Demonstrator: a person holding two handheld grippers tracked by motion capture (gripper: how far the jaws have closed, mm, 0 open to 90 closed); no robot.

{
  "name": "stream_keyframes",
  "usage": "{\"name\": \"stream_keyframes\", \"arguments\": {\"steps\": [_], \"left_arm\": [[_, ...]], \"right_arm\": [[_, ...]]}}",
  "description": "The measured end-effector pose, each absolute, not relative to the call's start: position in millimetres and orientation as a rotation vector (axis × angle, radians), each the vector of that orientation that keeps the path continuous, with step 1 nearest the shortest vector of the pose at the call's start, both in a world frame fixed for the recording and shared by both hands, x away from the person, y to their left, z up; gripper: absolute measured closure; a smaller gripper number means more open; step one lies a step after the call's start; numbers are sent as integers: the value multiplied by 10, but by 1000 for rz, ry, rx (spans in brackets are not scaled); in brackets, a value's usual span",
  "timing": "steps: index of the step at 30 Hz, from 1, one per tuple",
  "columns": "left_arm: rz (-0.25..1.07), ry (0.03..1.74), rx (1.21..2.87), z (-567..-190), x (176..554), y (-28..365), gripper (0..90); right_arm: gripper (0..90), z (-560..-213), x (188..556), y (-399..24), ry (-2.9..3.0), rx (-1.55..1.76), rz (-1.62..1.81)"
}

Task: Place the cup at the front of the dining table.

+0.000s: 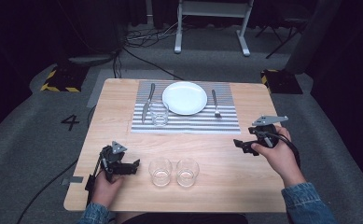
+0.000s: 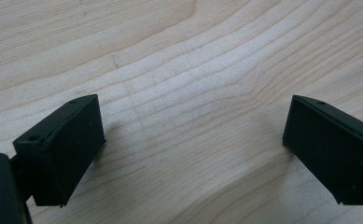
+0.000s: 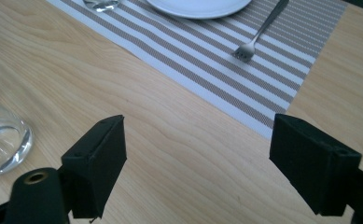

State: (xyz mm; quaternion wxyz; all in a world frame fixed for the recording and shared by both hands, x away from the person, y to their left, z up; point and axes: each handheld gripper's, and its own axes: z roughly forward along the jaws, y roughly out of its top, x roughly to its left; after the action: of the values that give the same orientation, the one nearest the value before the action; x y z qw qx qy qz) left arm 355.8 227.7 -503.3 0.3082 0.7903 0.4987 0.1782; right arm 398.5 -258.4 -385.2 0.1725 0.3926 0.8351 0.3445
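A striped placemat (image 1: 188, 122) lies at the far middle of the wooden table (image 1: 226, 186). On it are a white plate (image 1: 184, 97), a knife (image 1: 148, 101) to its left, a fork (image 1: 215, 103) to its right and a clear glass (image 1: 159, 113) by the knife. Two more clear glasses (image 1: 160, 171) (image 1: 187, 171) stand side by side near the front edge. My left gripper (image 1: 135, 166) is open just left of them, over bare wood (image 2: 188, 93). My right gripper (image 1: 240, 144) is open at the right, its jaws wide apart (image 3: 195, 154), facing the fork (image 3: 258, 31) and plate (image 3: 198, 7).
A glass (image 3: 2, 140) shows at the left edge of the right gripper view. Beyond the table are grey floor, cables, a white stand's legs (image 1: 212, 28) and yellow-black striped blocks (image 1: 60, 79) at both far corners.
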Motion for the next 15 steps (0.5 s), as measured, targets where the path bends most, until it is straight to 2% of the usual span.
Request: {"name": "stream_keyframes", "arguments": {"steps": [15], "left_arm": [[472,1318,2089,-5033,3558,2277,55]], "right_arm": [[188,-4266,3835,-2810,2361,1211,950]]}}
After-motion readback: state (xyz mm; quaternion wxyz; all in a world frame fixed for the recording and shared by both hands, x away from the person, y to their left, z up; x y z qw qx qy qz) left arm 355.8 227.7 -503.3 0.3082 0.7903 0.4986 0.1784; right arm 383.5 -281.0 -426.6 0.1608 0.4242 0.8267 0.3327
